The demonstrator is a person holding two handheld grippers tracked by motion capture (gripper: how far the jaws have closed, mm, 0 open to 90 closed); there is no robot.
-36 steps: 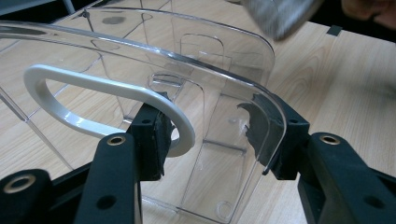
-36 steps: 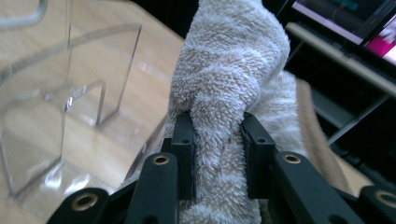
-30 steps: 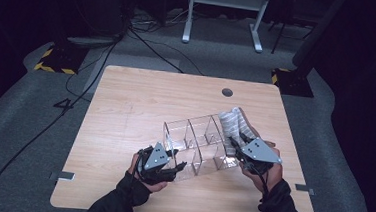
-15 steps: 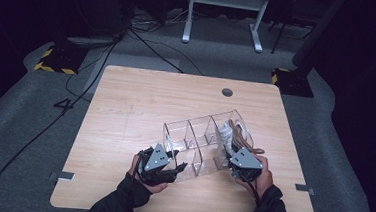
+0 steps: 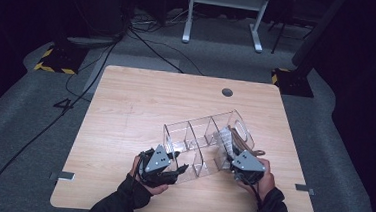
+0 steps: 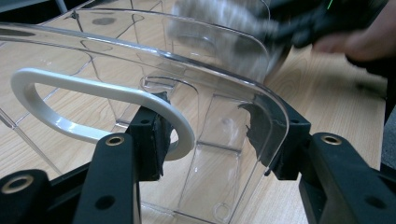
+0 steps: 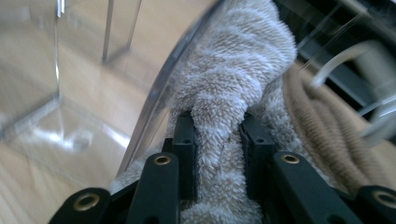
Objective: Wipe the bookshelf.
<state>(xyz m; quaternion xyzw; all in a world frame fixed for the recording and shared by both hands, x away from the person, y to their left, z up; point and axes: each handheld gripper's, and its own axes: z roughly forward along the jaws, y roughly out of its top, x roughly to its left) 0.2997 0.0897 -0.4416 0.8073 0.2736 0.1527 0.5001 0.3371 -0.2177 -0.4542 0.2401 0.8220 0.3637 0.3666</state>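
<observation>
Clear acrylic organizer (image 5: pixel 201 142) is sitting mid-table. Left gripper (image 5: pixel 171 167) is bracing its near end wall, jaws straddling the wall beside a white handle (image 6: pixel 93 102). Right gripper (image 7: pixel 217 144) is pinching grey towel (image 7: pixel 233 70) tight, feeding it into the right end compartment; stowing looks partway done. Since a second ago the right gripper has been sliding inward against the organizer.
</observation>
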